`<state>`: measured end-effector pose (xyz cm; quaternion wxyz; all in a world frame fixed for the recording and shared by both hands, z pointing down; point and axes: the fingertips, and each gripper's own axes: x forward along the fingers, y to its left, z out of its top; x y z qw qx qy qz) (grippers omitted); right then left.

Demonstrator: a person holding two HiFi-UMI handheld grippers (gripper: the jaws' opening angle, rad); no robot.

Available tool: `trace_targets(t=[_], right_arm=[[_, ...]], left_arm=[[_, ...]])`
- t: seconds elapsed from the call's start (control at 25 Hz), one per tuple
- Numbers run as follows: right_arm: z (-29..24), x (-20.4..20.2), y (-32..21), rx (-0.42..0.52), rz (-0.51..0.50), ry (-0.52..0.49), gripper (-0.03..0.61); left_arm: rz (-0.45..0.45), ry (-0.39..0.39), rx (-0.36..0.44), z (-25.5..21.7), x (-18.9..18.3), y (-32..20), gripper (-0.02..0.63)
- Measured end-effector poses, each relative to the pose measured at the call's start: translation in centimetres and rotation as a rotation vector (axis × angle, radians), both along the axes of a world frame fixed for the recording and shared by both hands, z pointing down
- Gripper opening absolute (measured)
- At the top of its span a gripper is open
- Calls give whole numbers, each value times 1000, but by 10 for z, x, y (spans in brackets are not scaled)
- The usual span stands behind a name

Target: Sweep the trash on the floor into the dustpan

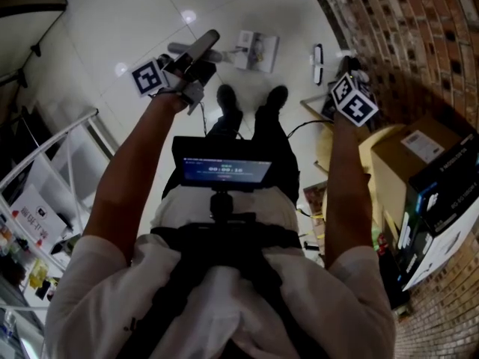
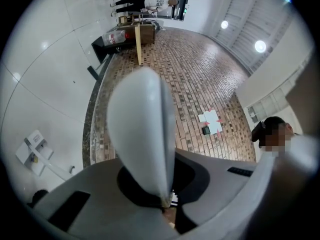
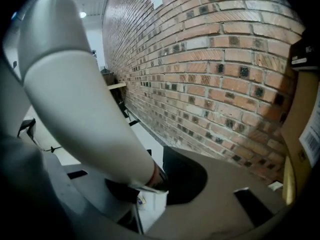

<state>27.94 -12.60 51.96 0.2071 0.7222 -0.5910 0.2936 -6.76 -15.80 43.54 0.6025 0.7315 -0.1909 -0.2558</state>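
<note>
**A:** How far had we got with the sweeping?

**B:** By our reading it hadn't started. At the upper left of the head view, our left gripper (image 1: pixel 209 40) was closed tight on nothing. Just right of it, on the floor (image 1: pixel 112 21), lay the white pan-shaped thing we took for the dustpan (image 1: pixel 254 51). Further right was a slim white-and-black piece (image 1: pixel 318 62), perhaps a brush, though it was too small to be sure. We couldn't pick out any trash. At the upper right, our right gripper (image 1: pixel 350 72) had its jaws a little apart with nothing between them, near the brick wall (image 1: pixel 404 36).

**A:** What could have gone wrong from there?

**B:** Neither gripper held a tool. The left one would have had to open before taking anything. If it went in closed, we judged it would only shove the dustpan along. The floor was glossy and smooth, so a light pan could skid away from a push. On the right, the brick wall and the cardboard boxes (image 1: pixel 393 174) crowded us, and a wide swing could knock them.

**A:** And the surfaces?

**B:** The floor was pale, polished tile that caught the lamp glare. The dustpan looked thin and flat-sided, probably plastic. The brick wall was rough, with sunken joints. The cardboard boxes were matt brown and square-edged.
</note>
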Motion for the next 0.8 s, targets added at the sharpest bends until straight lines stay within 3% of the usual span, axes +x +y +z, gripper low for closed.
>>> trace_targets(t=[0.44, 0.64, 0.8], right_arm=[[-47, -96, 0, 91, -115, -226, 74], [-62, -100, -1, 110, -117, -259, 74], [-81, -82, 5, 126, -58, -265, 51]], left_arm=[[8, 16, 1, 1, 0, -7, 0], [10, 20, -8, 2, 0, -4, 0], [4, 30, -13, 1, -5, -2, 0]])
